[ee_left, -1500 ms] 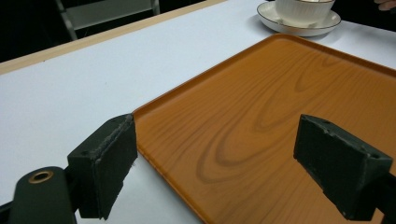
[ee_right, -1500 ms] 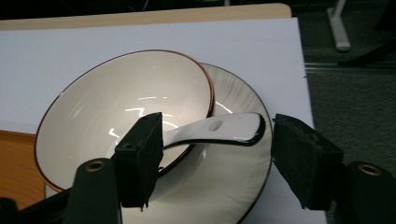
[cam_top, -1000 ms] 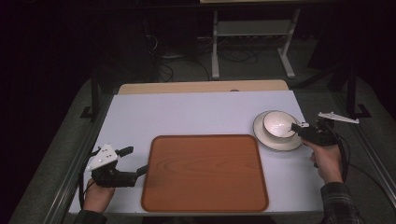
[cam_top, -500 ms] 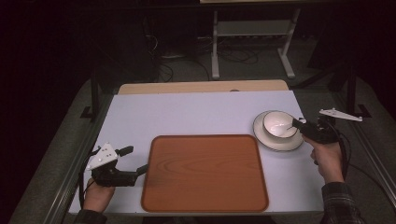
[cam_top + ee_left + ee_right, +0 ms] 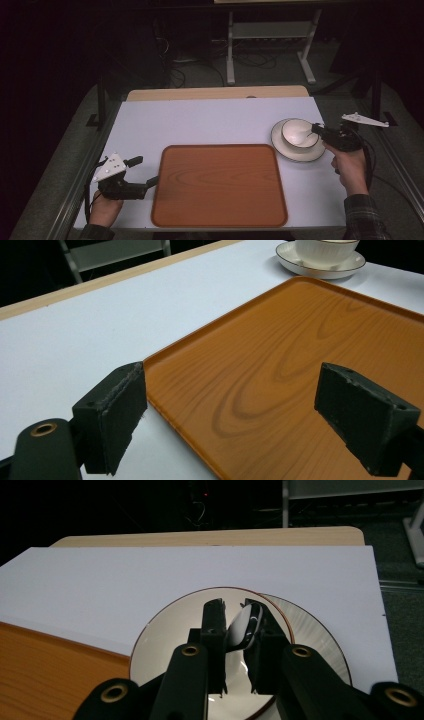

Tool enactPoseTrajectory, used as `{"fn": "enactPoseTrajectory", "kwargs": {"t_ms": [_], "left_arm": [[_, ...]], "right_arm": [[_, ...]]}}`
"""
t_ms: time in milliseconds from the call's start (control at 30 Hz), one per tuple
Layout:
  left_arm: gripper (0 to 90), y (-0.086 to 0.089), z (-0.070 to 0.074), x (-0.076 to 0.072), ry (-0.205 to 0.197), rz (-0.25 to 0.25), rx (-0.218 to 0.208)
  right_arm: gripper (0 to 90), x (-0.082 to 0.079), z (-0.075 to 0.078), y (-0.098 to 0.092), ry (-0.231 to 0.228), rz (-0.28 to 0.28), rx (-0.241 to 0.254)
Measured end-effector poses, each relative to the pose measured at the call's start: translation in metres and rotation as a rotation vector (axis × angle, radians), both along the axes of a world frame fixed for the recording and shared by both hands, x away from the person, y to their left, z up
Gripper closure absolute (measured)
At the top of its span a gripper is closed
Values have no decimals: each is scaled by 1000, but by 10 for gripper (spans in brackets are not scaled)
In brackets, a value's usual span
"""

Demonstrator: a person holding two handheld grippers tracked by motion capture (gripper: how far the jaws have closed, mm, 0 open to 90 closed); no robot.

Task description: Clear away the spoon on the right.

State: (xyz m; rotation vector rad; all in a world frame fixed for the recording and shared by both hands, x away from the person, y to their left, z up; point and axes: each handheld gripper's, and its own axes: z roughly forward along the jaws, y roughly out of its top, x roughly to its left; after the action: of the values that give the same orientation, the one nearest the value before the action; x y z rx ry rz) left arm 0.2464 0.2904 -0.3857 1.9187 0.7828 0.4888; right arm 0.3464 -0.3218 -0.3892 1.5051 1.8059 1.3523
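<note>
The bowl (image 5: 297,133) sits on a saucer (image 5: 285,149) at the right side of the bench (image 5: 210,120), just beside the tray (image 5: 219,185), and my right gripper (image 5: 316,129) has its fingers (image 5: 214,630) over the bowl's near rim, one inside and one outside; they have just been closing and now I see them clenched on that rim. My left gripper (image 5: 146,172) rests at the tray's left edge with its fingers (image 5: 116,415) spread wide and released, one on each side of the tray's corner, grasping nothing.
</note>
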Motion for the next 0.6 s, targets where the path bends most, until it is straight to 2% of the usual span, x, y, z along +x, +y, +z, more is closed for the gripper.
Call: {"fn": "enactPoseTrajectory", "kwargs": {"t_ms": [300,600], "left_arm": [[129,0,0,0,-2,2,-1],[129,0,0,0,-3,4,-3]], "right_arm": [[827,3,6,8,-15,36,-43],[828,4,17,10,-39,45,-50]]}}
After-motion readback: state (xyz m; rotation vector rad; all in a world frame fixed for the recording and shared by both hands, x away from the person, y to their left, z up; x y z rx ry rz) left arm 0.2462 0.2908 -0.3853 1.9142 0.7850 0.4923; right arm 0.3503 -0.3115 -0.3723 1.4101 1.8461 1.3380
